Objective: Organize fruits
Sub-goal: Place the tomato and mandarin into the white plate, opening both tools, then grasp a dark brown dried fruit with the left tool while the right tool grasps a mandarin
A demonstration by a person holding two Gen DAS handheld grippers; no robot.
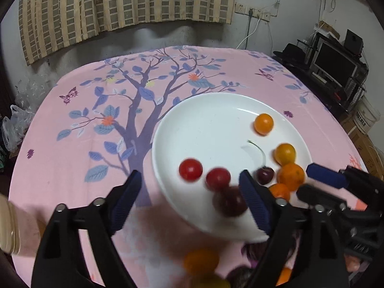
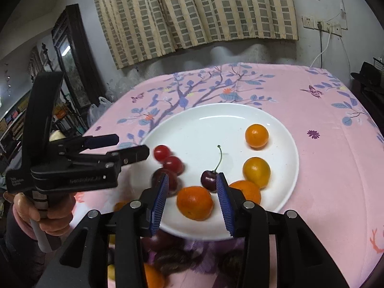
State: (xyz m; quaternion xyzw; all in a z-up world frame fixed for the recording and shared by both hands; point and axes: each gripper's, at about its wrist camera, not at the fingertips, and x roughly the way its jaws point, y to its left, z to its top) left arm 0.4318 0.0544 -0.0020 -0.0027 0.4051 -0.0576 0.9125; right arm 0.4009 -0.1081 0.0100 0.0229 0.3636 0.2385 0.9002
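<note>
A white plate sits toward the near right part of a bench draped in a pink tree-print cloth, with small fruits gathered on it. Two red cherry tomatoes lie touching near the plate's left edge, with a blurred dark plum-coloured fruit just in front of them. A stemmed dark cherry rests near the plate's middle front, and four orange fruits spread along the right side and the near rim, the nearest one by the front edge.

The left claw hangs above the plate's near left rim with its blue-padded fingers spread wide and nothing between the pads; the blurred dark fruit lies on the plate beneath its right finger. From the right wrist view a hand holds that tool by its grip at the left.

The right claw hovers over the plate's front edge, jaws parted partway and clamping nothing; the nearest orange fruit shows in the gap between the pads, lying on the plate, with the cherry just beside the right pad.

More fruit, blurred, lies on the cloth by the bench's near edge. A striped curtain hangs on the wall behind.
</note>
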